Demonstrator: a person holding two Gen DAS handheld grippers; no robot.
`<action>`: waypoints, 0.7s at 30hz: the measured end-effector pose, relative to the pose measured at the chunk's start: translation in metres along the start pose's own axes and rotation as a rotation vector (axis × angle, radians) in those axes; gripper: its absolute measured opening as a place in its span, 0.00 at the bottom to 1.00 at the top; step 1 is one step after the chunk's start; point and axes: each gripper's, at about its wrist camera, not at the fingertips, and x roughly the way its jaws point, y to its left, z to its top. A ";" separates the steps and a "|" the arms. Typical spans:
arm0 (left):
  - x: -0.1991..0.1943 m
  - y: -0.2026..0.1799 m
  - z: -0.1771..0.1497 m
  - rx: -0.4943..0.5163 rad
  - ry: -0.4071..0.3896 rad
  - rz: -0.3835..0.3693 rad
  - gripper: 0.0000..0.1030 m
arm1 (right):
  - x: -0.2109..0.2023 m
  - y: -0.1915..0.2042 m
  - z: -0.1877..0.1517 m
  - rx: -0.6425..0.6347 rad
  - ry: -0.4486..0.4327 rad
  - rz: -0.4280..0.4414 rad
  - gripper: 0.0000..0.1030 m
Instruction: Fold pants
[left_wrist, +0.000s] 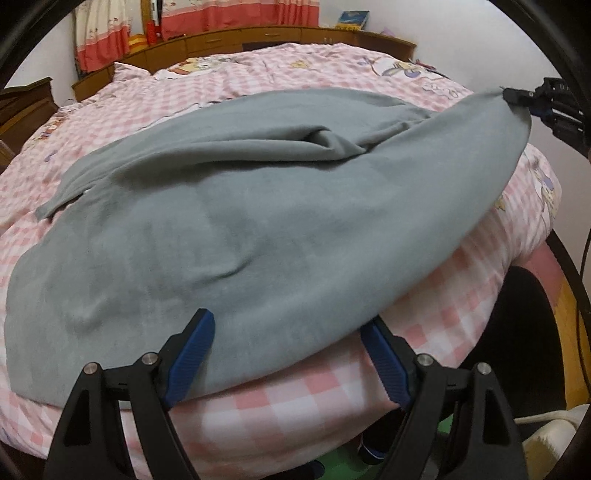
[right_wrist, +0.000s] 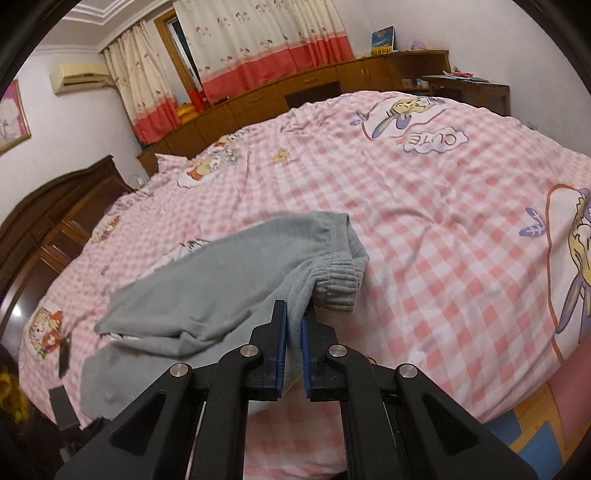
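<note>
The pants (left_wrist: 229, 221) lie across the bed (left_wrist: 443, 314), cabinets (left_wrist: 221, 44) behind along the wall.

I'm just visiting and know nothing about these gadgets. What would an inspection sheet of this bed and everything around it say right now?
Surface: bed under a pink checked cover with cartoon prints, rumpled.
Job's things: grey pants spread across the near side; ribbed cuff lifted at one end.
Clutter: small dark items lie on the cover at the far left of the right wrist view; too blurred to name.
Grippers: left gripper open, its fingers either side of the pants' near edge; right gripper shut on the pants beside the cuff.
Cables: a dark cable hangs at the right edge of the left wrist view.
Surroundings: wooden cabinets, red-hemmed curtains, wall air conditioner, dark wooden headboard.
</note>
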 end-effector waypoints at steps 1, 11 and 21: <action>0.000 0.003 -0.001 -0.004 -0.009 0.020 0.82 | -0.001 0.001 0.002 -0.002 -0.004 0.004 0.07; -0.017 0.066 0.011 -0.207 -0.092 0.038 0.06 | -0.012 0.005 0.004 -0.021 -0.030 0.003 0.07; -0.108 0.043 0.009 -0.156 -0.146 -0.070 0.04 | -0.020 -0.019 -0.022 -0.001 -0.018 -0.017 0.07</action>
